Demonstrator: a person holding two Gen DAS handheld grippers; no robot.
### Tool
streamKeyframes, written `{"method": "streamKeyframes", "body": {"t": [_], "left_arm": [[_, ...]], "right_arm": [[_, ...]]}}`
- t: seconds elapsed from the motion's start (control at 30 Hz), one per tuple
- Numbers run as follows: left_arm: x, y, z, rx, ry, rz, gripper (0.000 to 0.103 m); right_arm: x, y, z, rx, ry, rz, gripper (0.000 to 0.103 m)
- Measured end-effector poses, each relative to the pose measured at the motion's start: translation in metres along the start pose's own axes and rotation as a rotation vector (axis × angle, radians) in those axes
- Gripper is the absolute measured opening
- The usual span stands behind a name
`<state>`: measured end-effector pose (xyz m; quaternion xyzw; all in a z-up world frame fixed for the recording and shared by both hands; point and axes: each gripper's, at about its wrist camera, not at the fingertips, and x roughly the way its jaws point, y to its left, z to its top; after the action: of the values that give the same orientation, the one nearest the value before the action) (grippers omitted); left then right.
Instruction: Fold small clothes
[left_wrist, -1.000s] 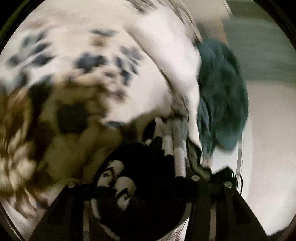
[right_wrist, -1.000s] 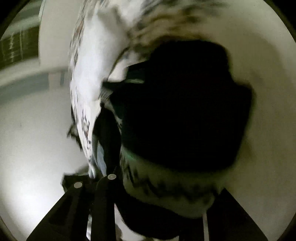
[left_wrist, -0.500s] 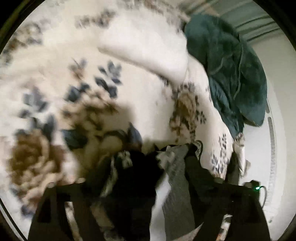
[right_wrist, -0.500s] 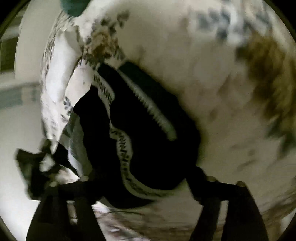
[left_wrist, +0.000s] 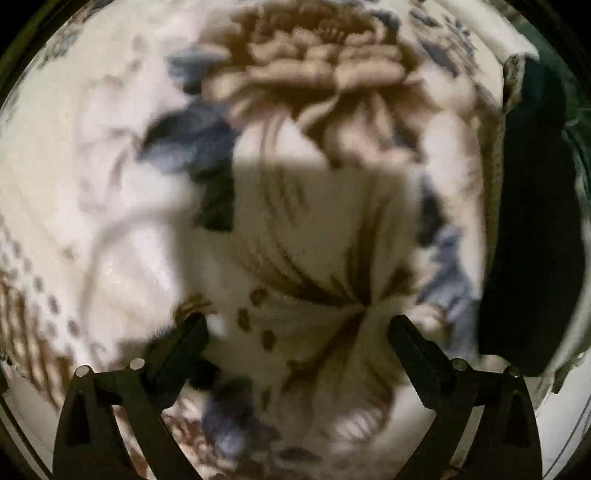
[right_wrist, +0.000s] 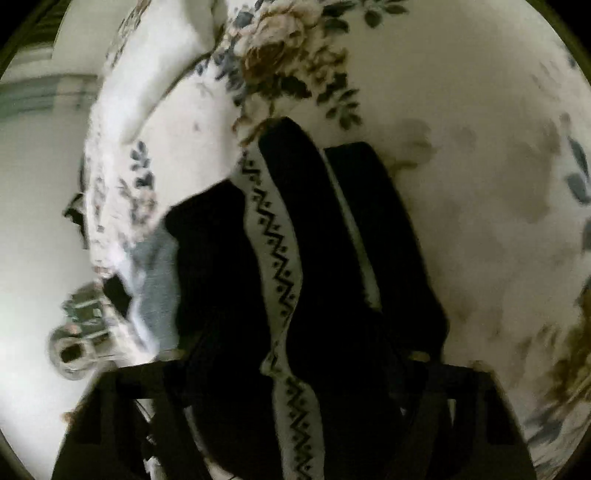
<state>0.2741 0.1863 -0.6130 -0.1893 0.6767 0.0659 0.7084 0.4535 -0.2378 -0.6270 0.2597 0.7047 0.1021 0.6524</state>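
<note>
A small black garment with a white zigzag-patterned band (right_wrist: 280, 258) lies on the floral bedspread (right_wrist: 461, 184) in the right wrist view, bunched between my right gripper's (right_wrist: 295, 354) spread dark fingers (right_wrist: 140, 391); the cloth hides whether they pinch it. In the left wrist view the same black garment (left_wrist: 532, 229) shows at the far right edge. My left gripper (left_wrist: 297, 326) is open and empty, its fingers (left_wrist: 177, 350) wide apart just over the bedspread's (left_wrist: 295, 92) brown flower print.
A white pillow or fold of bedding (right_wrist: 155, 74) lies at the upper left of the right wrist view. The bed's edge and pale floor (right_wrist: 33, 206) are at the left, with a small glass or metal object (right_wrist: 77, 339) beside the bed.
My left gripper let go of the black garment, opened and swung left over the bedspread. The garment came down and now lies spread on the bed under my right gripper.
</note>
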Motion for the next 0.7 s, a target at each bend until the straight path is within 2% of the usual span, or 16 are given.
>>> {"method": "streamKeyframes", "body": {"t": [0.07, 0.1, 0.2, 0.27, 0.37, 0.4, 0.47, 0.5, 0.53, 0.6, 0.63, 0.7], "left_arm": [[0.006, -0.002, 0.006, -0.014, 0.007, 0.021, 0.103], [0.009, -0.003, 0.009, -0.027, 0.023, 0.042, 0.103], [0.015, -0.011, 0.012, -0.038, 0.046, 0.102, 0.103], [0.019, -0.015, 0.018, -0.054, 0.077, 0.115, 0.103], [0.012, -0.015, 0.024, -0.084, 0.116, 0.11, 0.103], [0.004, -0.013, 0.027, -0.11, 0.107, 0.09, 0.103], [-0.022, -0.013, 0.033, -0.168, 0.05, -0.023, 0.102], [-0.042, -0.018, 0.039, -0.191, 0.005, -0.095, 0.102], [-0.055, -0.024, 0.044, -0.194, -0.033, -0.138, 0.102], [-0.077, -0.045, 0.059, -0.159, -0.102, -0.229, 0.103], [-0.082, -0.061, 0.071, -0.123, -0.118, -0.276, 0.103], [-0.078, -0.096, 0.094, -0.039, -0.129, -0.312, 0.103]], "right_arm": [[-0.013, 0.004, -0.002, -0.04, -0.047, -0.013, 0.011], [-0.029, 0.004, -0.004, -0.045, -0.106, -0.009, 0.006], [-0.065, -0.002, -0.005, -0.03, -0.214, -0.042, 0.006], [-0.076, -0.006, -0.005, -0.035, -0.251, -0.104, 0.006], [-0.066, -0.01, 0.003, -0.043, -0.228, -0.171, 0.006], [-0.057, -0.012, 0.009, -0.044, -0.187, -0.156, 0.007], [-0.044, -0.016, 0.016, -0.038, -0.114, -0.12, 0.01], [-0.043, -0.015, 0.017, -0.03, -0.1, -0.12, 0.019], [-0.045, -0.015, 0.015, -0.03, -0.106, -0.124, 0.034], [-0.058, -0.017, 0.004, -0.025, -0.16, -0.115, 0.05], [-0.063, -0.02, -0.003, -0.012, -0.176, -0.105, 0.05], [-0.072, -0.03, -0.022, 0.04, -0.186, -0.063, 0.05]]}}
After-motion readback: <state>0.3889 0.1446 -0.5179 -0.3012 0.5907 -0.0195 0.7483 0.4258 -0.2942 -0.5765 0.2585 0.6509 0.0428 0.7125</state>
